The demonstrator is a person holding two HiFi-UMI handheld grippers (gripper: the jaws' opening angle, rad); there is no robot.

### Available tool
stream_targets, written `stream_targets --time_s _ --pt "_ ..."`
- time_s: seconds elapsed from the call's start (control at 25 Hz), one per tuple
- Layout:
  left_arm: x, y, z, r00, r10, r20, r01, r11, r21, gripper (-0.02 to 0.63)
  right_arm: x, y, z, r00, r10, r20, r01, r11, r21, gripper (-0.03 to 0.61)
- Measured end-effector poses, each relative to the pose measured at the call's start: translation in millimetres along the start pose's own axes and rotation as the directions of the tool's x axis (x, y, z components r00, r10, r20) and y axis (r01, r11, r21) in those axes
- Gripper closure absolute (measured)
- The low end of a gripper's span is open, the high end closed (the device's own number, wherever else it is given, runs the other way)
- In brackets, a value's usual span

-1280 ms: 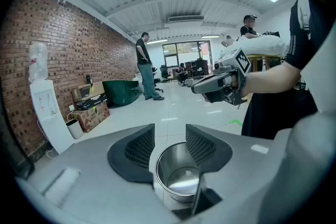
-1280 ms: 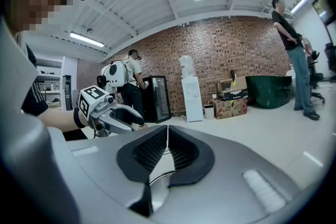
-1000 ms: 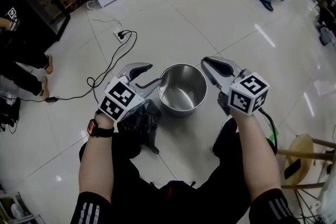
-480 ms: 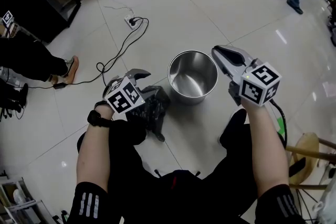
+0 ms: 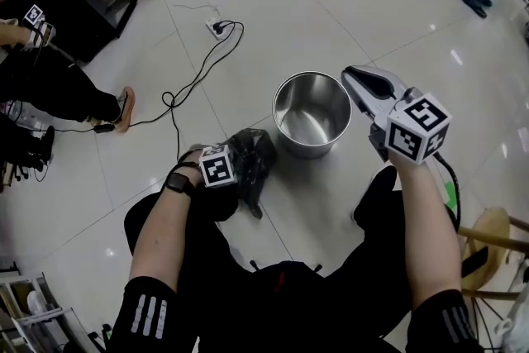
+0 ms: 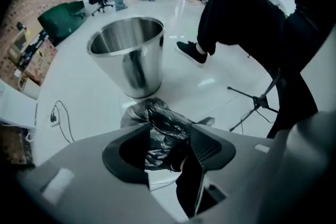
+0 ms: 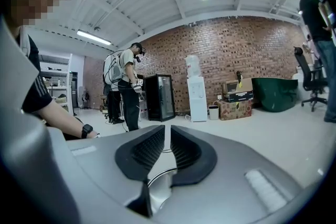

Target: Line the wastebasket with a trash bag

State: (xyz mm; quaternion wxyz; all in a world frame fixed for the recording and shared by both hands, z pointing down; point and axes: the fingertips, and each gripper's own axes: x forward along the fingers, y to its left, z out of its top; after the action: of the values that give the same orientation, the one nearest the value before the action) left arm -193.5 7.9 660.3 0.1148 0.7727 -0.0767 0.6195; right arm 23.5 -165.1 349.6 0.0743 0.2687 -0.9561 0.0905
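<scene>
While the left gripper (image 6: 170, 132) pointed steeply down at the floor (image 5: 248, 37), its jaws had just been opening and stood wide apart. The crumpled black trash bag (image 6: 163, 122) lay in the gap between them, but neither pad appeared to press on it, so nothing was yet held. The bag rested on the bare tiles just beside the wastebasket (image 5: 310, 146), on the side nearer the person's knees, touching or almost touching its base; which of the two could not be told. The wastebasket, a shiny steel pail, stood upright and unlined.

The right gripper (image 5: 357, 78) hung roughly level above the pail's rim, jaws all but closed with only a slit between them and nothing in it.

As a judgement, the bag looked thin, light and limp, slick enough to slide out of a shallow pinch. A raised fold near the top of the heap seemed the best place to bite, deep between the pads. The pail looked stiff but light enough to tip.
</scene>
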Motion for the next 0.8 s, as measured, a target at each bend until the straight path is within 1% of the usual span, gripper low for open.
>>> stream_targets --time_s 0.08,0.16,0.28,0.4,0.48,0.56,0.6,0.64,0.72,0.76,0.8 --pt "26 -17 -24 0.994 -0.062 -0.085 0.062 0.998 0.001 0.379 -1 1 3 1.0 0.002 0.007 -0.002 1.0 -0.002 0.538" --pt "45 -24 -43 0.986 -0.093 -0.137 0.089 0.995 -0.034 0.379 -2 3 6 1.0 0.006 0.016 -0.006 1.0 -0.003 0.538" --pt "66 -24 -53 0.983 -0.096 -0.157 0.084 0.993 -0.078 0.379 -2 4 8 1.0 0.009 0.019 -0.009 1.0 -0.006 0.538" --pt "84 -25 -57 0.983 -0.104 -0.153 0.083 0.987 -0.137 0.379 -1 3 7 1.0 0.008 0.02 -0.008 1.0 -0.003 0.538" --pt "94 -31 -61 0.979 -0.136 -0.154 0.108 0.978 -0.181 0.382 0 3 8 1.0 0.009 0.023 -0.009 1.0 -0.001 0.538" --pt "104 -40 -65 0.97 -0.18 -0.164 0.145 0.967 -0.209 0.394 2 5 11 0.999 0.018 0.033 -0.018 1.0 -0.006 0.538" --pt "109 -42 -65 0.969 -0.184 -0.164 0.148 0.967 -0.208 0.414 2 7 12 0.999 0.025 0.038 -0.025 1.0 -0.011 0.538" --pt "112 -40 -64 0.973 -0.169 -0.16 0.137 0.971 -0.195 0.444 2 9 12 0.999 0.032 0.042 -0.031 0.999 -0.017 0.538" --pt "113 -30 -60 0.981 -0.12 -0.152 0.094 0.982 -0.167 0.567 4 11 13 0.998 0.038 0.043 -0.036 0.999 -0.031 0.538" --pt "110 -25 -59 0.984 -0.099 -0.147 0.076 0.984 -0.158 0.607 5 11 13 0.998 0.037 0.041 -0.035 0.999 -0.035 0.538" --pt "107 -21 -57 0.986 -0.087 -0.139 0.065 0.986 -0.156 0.614 5 10 13 0.999 0.035 0.039 -0.034 0.999 -0.036 0.538"
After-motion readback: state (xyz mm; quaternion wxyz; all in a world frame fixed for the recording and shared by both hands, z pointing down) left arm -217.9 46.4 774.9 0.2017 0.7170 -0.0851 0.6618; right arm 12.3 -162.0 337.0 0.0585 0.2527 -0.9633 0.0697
